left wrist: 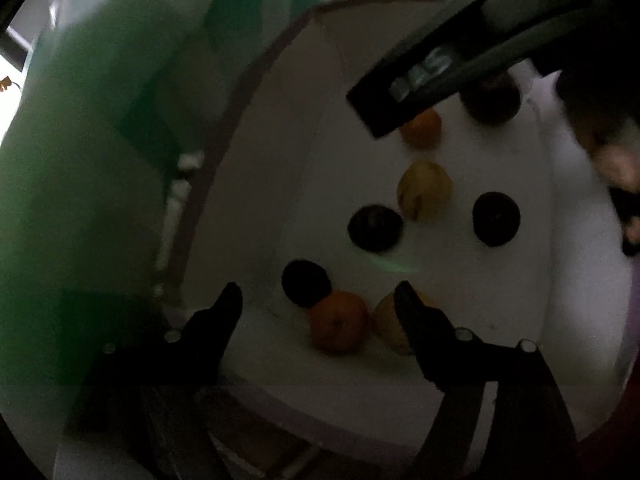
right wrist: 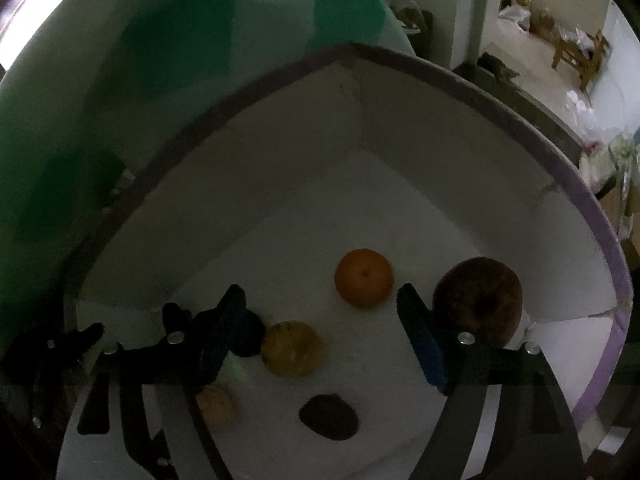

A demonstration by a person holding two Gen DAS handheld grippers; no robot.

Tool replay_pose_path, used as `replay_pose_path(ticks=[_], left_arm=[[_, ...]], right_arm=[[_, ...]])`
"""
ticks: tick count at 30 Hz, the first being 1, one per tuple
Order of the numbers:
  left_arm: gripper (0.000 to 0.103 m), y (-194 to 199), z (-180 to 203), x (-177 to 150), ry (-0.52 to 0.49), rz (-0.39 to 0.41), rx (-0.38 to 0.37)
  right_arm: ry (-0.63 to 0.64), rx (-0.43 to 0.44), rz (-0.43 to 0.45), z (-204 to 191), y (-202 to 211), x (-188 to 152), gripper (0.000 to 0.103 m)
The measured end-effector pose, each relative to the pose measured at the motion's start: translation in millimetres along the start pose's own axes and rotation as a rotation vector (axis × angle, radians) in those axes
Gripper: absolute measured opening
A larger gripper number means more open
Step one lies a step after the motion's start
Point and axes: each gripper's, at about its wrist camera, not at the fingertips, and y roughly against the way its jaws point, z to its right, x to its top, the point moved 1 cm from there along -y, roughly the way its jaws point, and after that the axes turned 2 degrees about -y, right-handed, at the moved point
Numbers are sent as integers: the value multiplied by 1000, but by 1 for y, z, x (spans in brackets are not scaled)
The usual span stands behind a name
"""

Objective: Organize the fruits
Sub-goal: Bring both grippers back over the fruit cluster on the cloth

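- Plainly, the sorting looks barely begun: the fruits lie loose and mixed on the white floor of a walled enclosure [right wrist: 280,152], with no visible grouping by kind.
- Left wrist view: the left gripper [left wrist: 318,292] hangs over the near cluster with its fingers spread wide and nothing between them.
- Just beyond those fingers, at lower centre of the frame, a dark fruit [left wrist: 306,283] touches an orange [left wrist: 339,321], and a yellow fruit [left wrist: 394,322] sits just beside it, partly hidden by the right-hand finger.
- Further up the frame lie another dark fruit [left wrist: 375,228], a yellow pear-like fruit [left wrist: 425,189], a third dark fruit [left wrist: 496,219], a second orange [left wrist: 422,130] and a large dark fruit [left wrist: 490,100] at upper right, well apart from each other.
- Right wrist view: the right gripper [right wrist: 320,294] is also wide open and empty, above a yellow fruit [right wrist: 292,348] at centre.
- An orange [right wrist: 363,277] lies above it, a large brownish apple-like fruit [right wrist: 478,300] sits to the right, and a dark fruit [right wrist: 329,416] is near the bottom edge.
- I see no bowl or tray for the fruit, so I cannot tell where it should go.
- By my judgement, every fruit is yet to be picked and placed.
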Motion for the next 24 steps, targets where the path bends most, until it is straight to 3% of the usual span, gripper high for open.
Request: replay_pose_path(ticks=[6, 11, 15, 18, 21, 24], left_arm=[[93, 69, 2, -6, -80, 295, 113], [97, 122, -31, -16, -4, 480, 215], [99, 161, -89, -39, 194, 545, 284], [100, 180, -136, -63, 354, 572, 319], [101, 197, -198, -97, 549, 578, 346], [101, 197, -264, -136, 735, 528, 410]], right_arm=[[-84, 45, 0, 16, 0, 6, 77], [-137, 30, 95, 15, 36, 8, 77], [-67, 20, 315, -15, 102, 15, 77], [36, 84, 460, -58, 148, 20, 83], [176, 158, 507, -115, 167, 20, 88], [344, 195, 470, -183, 160, 20, 88]])
